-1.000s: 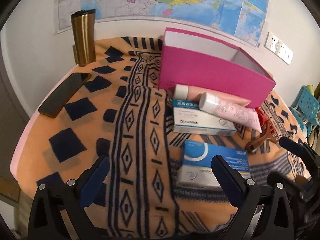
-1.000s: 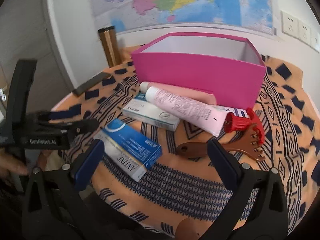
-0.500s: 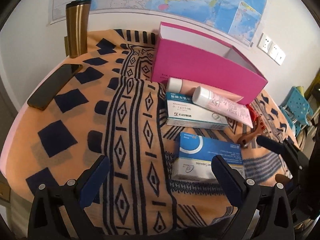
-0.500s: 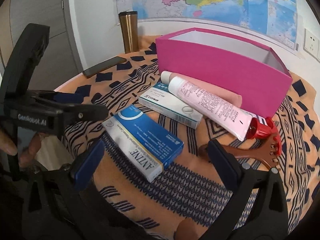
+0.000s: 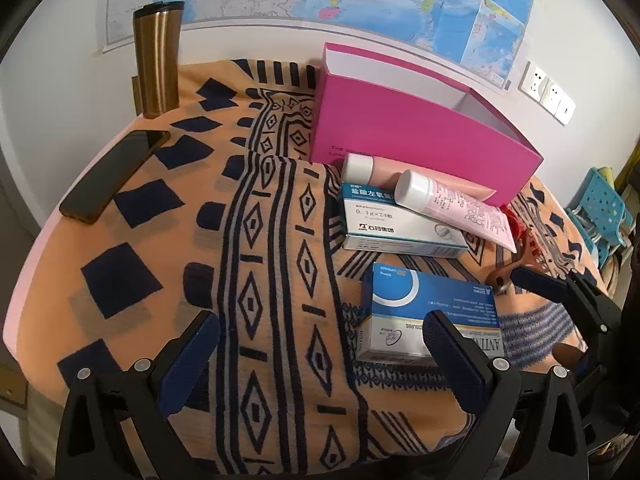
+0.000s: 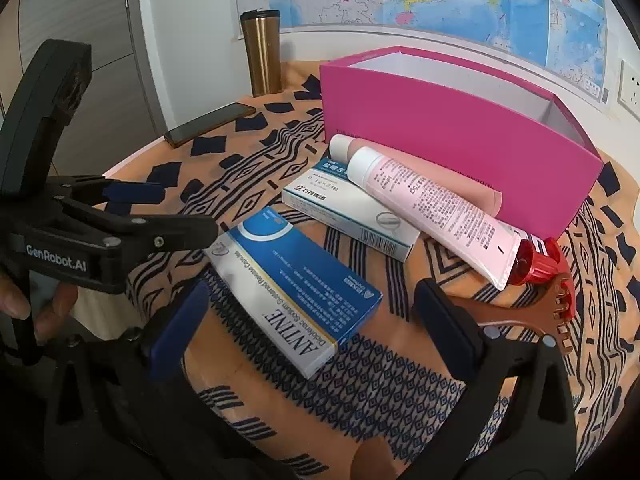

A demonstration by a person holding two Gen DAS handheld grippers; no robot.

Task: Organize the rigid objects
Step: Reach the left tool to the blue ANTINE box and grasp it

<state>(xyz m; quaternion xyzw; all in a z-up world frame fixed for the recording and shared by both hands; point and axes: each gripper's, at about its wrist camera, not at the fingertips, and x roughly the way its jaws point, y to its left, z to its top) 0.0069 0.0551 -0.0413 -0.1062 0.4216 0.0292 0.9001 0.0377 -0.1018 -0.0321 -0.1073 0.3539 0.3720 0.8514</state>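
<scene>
Both grippers, left [image 5: 320, 354] and right [image 6: 310, 324], hover with jaws apart, the right seemingly lined up on the blue box [image 6: 294, 286] for the pink bin [image 6: 460, 128].

In the right wrist view, the right gripper [image 6: 310, 316] hung with its blue-padded jaws spread wide above a blue-and-white cardboard medicine box [image 6: 294, 286] lying flat on the orange patterned cloth [image 6: 400, 392]. Just behind lay a white-and-teal carton [image 6: 352, 212], with a pale pink tube with a white cap [image 6: 432, 210] resting across it and a peach tube [image 6: 420, 168] behind. A brown wooden comb [image 6: 532, 316] lay beside a red-capped item [image 6: 538, 266]. The open magenta cardboard box [image 6: 448, 132] stood behind them. The left gripper [image 6: 156, 212] reached in from the left, held by a hand [image 6: 40, 304]. A bronze tumbler [image 6: 262, 52] and black phone [image 6: 210, 118] stood farther back.
</scene>
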